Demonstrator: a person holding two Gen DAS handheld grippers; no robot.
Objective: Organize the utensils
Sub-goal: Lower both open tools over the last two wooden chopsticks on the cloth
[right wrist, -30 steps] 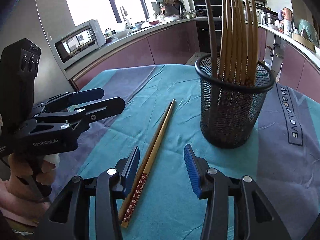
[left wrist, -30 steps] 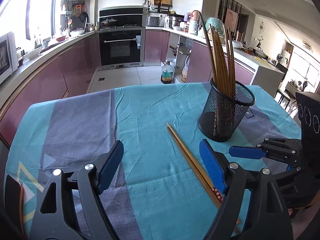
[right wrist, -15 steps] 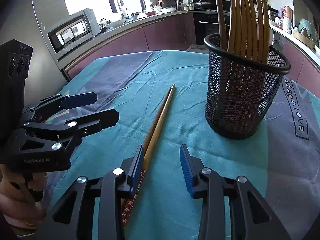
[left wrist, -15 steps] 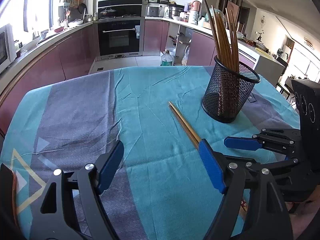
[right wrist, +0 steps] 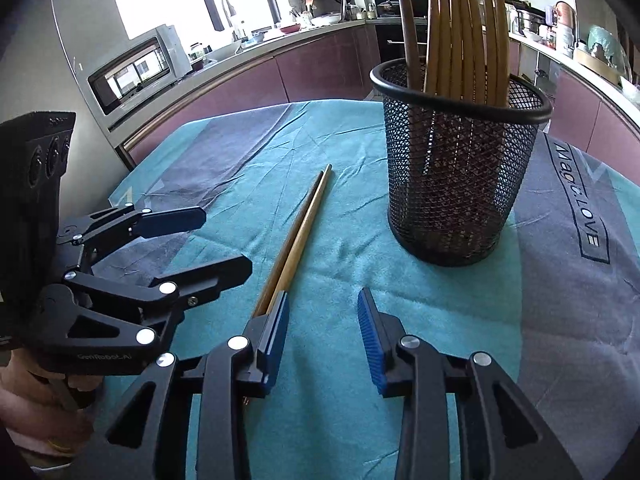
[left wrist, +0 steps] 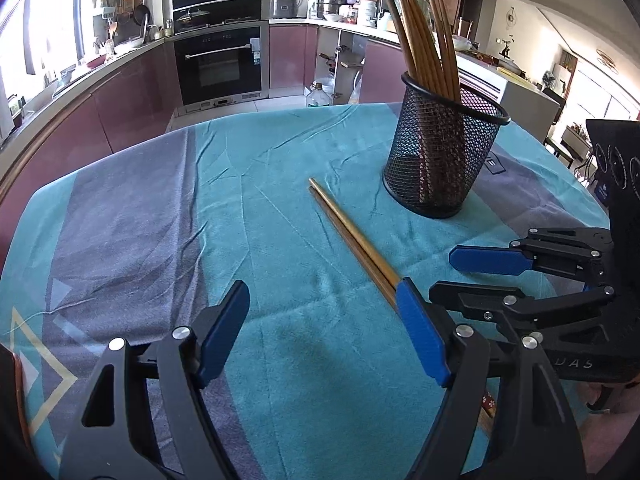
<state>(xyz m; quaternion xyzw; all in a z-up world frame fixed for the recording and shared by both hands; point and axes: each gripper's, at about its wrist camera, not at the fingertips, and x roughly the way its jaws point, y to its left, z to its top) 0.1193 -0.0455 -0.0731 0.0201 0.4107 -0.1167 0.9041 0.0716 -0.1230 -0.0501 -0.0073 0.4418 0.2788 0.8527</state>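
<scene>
The right gripper [right wrist: 323, 332] is held released, nothing gripped between its blue pads. A pair of chopsticks [right wrist: 298, 238] is seen lying on the table [right wrist: 224, 184] just beside its left pad, running forward. Ahead and to the right, a black mesh holder [right wrist: 456, 168] (already filled with chopsticks) is stood upright. The left gripper [left wrist: 322, 330] is also spread wide, over bare cloth.

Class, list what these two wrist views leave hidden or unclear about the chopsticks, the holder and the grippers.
- Loose chopsticks: near ends hidden behind gripper fingers, both views.
- Holder: chopstick tops cut off by the right view's top edge; count unclear.
- Right gripper: whether its left pad touches the chopsticks, unclear.
</scene>
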